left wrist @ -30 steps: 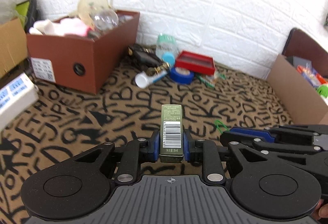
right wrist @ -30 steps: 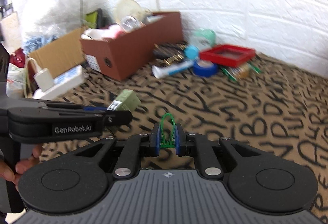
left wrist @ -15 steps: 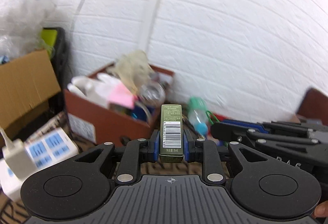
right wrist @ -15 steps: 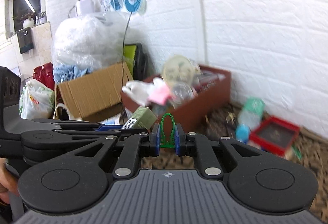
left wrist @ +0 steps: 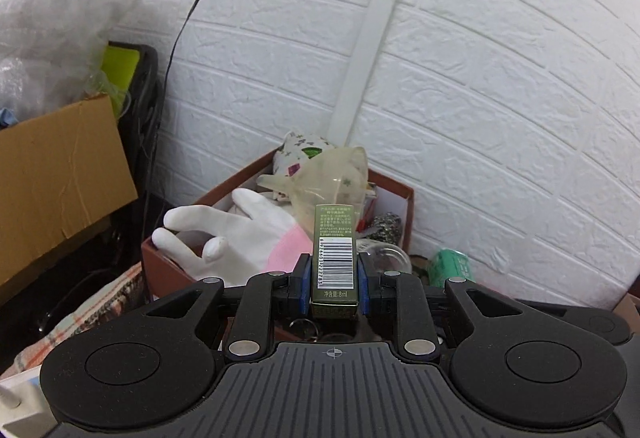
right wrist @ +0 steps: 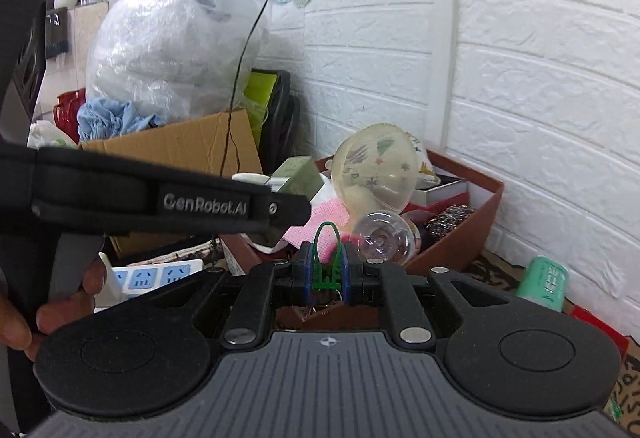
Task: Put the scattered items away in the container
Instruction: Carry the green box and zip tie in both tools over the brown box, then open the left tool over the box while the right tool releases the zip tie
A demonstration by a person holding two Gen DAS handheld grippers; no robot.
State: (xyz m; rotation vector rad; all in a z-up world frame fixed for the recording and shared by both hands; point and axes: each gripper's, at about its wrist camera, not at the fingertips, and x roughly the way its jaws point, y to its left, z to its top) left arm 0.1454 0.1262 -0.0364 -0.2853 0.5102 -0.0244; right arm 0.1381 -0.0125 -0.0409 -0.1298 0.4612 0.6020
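The left gripper point(left wrist: 335, 278) is clamping a small green carton point(left wrist: 335, 262) with a barcode on its face, jaws closed against its two sides, the carton standing upright between the blue pads. The right gripper point(right wrist: 326, 270) is pinching a green plastic clip point(right wrist: 326, 258), jaws nearly together around it, its loop sticking up above the fingertips. Both are hanging just in front of and above the reddish-brown box point(right wrist: 472, 222), which is sitting against the white brick wall. The box is already holding a white and pink rubber glove point(left wrist: 240, 234), a translucent yellowish bowl point(right wrist: 376, 167), a clear glass bulb point(right wrist: 384, 238) and a steel scourer point(right wrist: 450, 220). Judging by this, much is packed, these two pieces are awaiting release, and a green bottle point(right wrist: 546, 282) is lying outside on the patterned mat, waiting beyond the box.
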